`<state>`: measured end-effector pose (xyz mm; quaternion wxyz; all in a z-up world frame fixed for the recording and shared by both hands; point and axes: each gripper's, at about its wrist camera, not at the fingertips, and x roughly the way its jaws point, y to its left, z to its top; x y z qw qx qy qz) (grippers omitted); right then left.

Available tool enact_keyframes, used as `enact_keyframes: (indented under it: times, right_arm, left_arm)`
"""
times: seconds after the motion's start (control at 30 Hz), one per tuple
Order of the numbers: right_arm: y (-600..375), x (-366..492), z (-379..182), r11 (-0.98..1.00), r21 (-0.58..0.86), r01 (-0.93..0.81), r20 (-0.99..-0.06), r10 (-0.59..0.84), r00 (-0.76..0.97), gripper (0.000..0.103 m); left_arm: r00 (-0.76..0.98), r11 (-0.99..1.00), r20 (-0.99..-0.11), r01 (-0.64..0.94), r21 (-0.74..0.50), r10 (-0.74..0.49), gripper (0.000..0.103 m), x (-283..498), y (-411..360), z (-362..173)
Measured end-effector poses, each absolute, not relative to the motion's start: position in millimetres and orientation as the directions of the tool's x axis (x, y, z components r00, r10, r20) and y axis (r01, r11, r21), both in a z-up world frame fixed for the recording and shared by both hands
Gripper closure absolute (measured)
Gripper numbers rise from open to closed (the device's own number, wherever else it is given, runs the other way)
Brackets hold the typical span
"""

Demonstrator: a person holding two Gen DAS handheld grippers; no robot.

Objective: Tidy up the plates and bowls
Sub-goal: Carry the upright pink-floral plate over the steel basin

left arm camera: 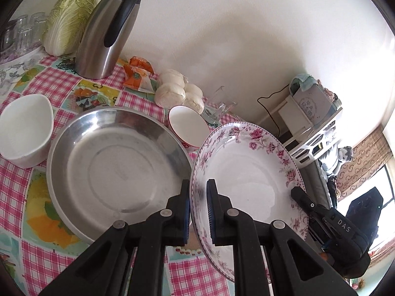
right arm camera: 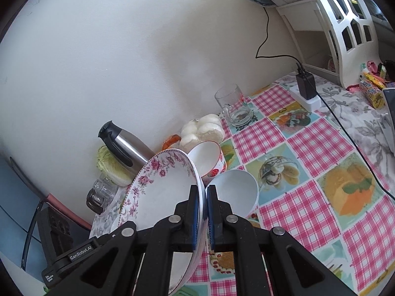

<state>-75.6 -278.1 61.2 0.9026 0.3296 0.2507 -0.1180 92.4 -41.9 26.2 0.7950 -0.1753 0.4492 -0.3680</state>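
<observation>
A white plate with a pink flower rim (left arm camera: 246, 172) hangs tilted above the table, held at opposite edges. My left gripper (left arm camera: 198, 209) is shut on its near rim. My right gripper (right arm camera: 203, 209) is shut on the other rim of the floral plate (right arm camera: 167, 185), and one of its fingers (left arm camera: 297, 193) shows at the plate's right edge in the left wrist view. A large steel basin (left arm camera: 118, 167) sits empty to the left. A white bowl (left arm camera: 24, 130) stands beside it. A red-patterned bowl (left arm camera: 190, 128) (right arm camera: 207, 157) lies behind the plate, and a white bowl (right arm camera: 237, 190) lies to its right.
On the pink checked tablecloth (right arm camera: 308, 197) along the wall stand a steel thermos jug (left arm camera: 108, 32), a cabbage (left arm camera: 69, 19), drinking glasses (left arm camera: 22, 32), orange snack packets (left arm camera: 138, 74), bagged buns (left arm camera: 177, 91) and a glass mug (right arm camera: 232, 106). A power strip with charger (right arm camera: 306, 91) and a white rack (right arm camera: 345, 24) are at the right.
</observation>
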Motion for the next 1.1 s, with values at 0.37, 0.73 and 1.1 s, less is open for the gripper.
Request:
enact_keyframes:
  times: [0.37, 0.73, 1.1]
  right_arm:
    - [-252.8, -25.2, 72.1, 0.776, 0.56, 0.29, -0.483, 0.021, 0.875, 0.095]
    - [-244.2, 14.4, 61.0, 0.766, 0.601, 0.229, -0.461, 0.098, 0.882, 0.095]
    - [-248.7, 48.6, 13.1, 0.75, 0.609, 0.258, -0.538, 0.151, 0.83, 0.095]
  left_arm:
    - [0.398, 0.675, -0.548, 0.365, -0.641, -0.735, 0.091, 127.2, -1.1, 33.0]
    - [0.449, 0.704, -0.552, 0.33, -0.629, -0.703, 0.091, 149.5, 19.5, 36.6]
    - [0.382, 0.768, -0.67, 0.236, -0.595, -0.636, 0.091, 170.7, 16.1, -16.1]
